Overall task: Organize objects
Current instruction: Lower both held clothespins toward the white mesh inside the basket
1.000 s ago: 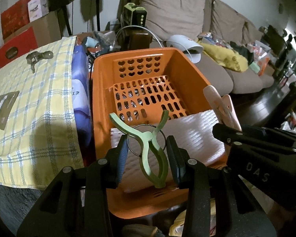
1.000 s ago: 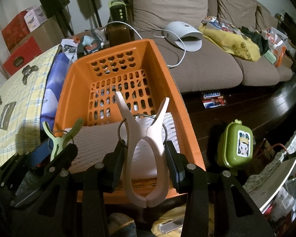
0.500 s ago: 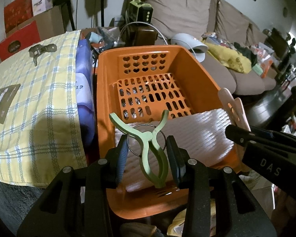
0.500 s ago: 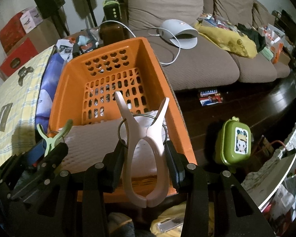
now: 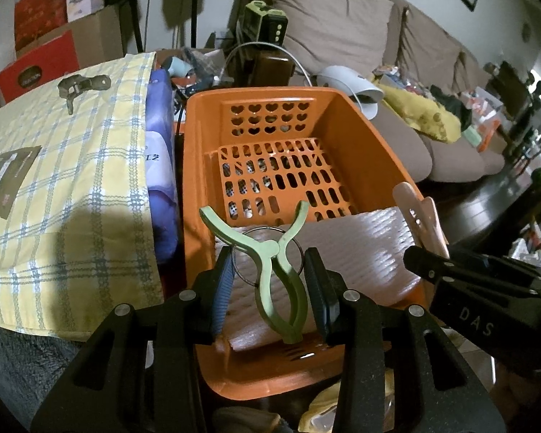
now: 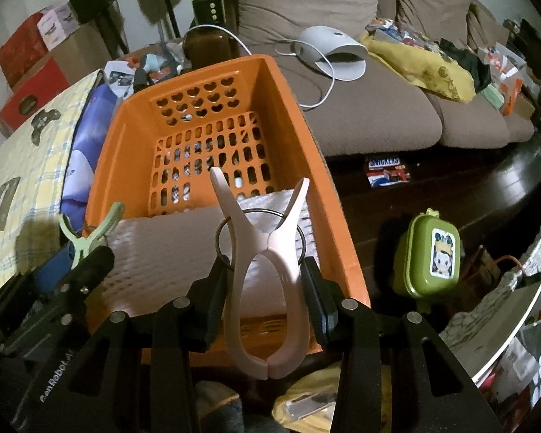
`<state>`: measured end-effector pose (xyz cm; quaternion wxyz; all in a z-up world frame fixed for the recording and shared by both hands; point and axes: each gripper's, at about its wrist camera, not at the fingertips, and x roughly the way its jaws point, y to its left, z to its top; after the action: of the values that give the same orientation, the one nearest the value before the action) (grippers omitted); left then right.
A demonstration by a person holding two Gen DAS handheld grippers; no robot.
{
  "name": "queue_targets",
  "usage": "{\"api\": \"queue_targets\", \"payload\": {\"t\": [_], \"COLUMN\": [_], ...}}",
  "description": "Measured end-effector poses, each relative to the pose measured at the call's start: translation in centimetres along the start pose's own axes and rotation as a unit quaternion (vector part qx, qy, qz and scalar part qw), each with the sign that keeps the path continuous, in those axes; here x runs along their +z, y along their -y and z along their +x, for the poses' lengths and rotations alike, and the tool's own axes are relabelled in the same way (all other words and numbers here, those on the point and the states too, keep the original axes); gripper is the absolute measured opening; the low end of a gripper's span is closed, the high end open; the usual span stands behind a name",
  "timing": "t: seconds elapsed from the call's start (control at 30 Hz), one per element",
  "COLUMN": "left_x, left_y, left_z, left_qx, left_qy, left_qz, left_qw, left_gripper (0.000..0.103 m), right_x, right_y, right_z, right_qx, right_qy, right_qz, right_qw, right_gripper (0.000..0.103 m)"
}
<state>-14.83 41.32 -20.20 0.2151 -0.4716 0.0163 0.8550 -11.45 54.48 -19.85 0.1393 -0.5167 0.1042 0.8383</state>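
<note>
My left gripper (image 5: 272, 288) is shut on a green clothes peg (image 5: 274, 256), handles pointing forward, above the near end of an orange basket (image 5: 360, 126). My right gripper (image 6: 265, 292) is shut on a pale pink clothes peg (image 6: 267, 252) above the same basket (image 6: 295, 108). A white foam sheet (image 5: 360, 245) lies in the basket's near half; it also shows in the right wrist view (image 6: 162, 252). Each gripper shows in the other's view, side by side: the pink peg (image 5: 422, 216) at right, the green peg (image 6: 86, 234) at left.
A yellow checked cloth (image 5: 61, 180) covers a surface left of the basket, with purple packs (image 5: 160, 166) between. A brown sofa (image 6: 360, 108) with a white device (image 6: 331, 50) and yellow cloth lies behind. A green box (image 6: 432, 256) and Snickers pack (image 6: 386, 171) lie on the dark floor.
Both grippers have drawn back and up a little from the basket, still holding their pegs. More of the basket's near rim shows now.
</note>
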Motion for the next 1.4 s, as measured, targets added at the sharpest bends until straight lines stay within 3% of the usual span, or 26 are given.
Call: {"api": "queue_targets", "payload": {"t": [0.9, 1.4], "left_x": [-0.7, -0.1], "left_y": [-0.2, -1.0], "left_z": [0.7, 0.9], "left_qx": [-0.005, -0.006], "left_qy": [-0.014, -0.022], "left_qz": [0.003, -0.02], "left_qw": [0.9999, 0.9995], "left_gripper": [0.036, 0.036], "right_x": [-0.3, -0.3], "right_y": [-0.1, 0.0], "right_z": [0.6, 0.4], "right_qx": [0.019, 0.071], "right_qy": [-0.008, -0.005], "right_qz": [0.004, 0.023], "right_qw": [1.0, 0.997], "right_gripper": [0.041, 0.041]}}
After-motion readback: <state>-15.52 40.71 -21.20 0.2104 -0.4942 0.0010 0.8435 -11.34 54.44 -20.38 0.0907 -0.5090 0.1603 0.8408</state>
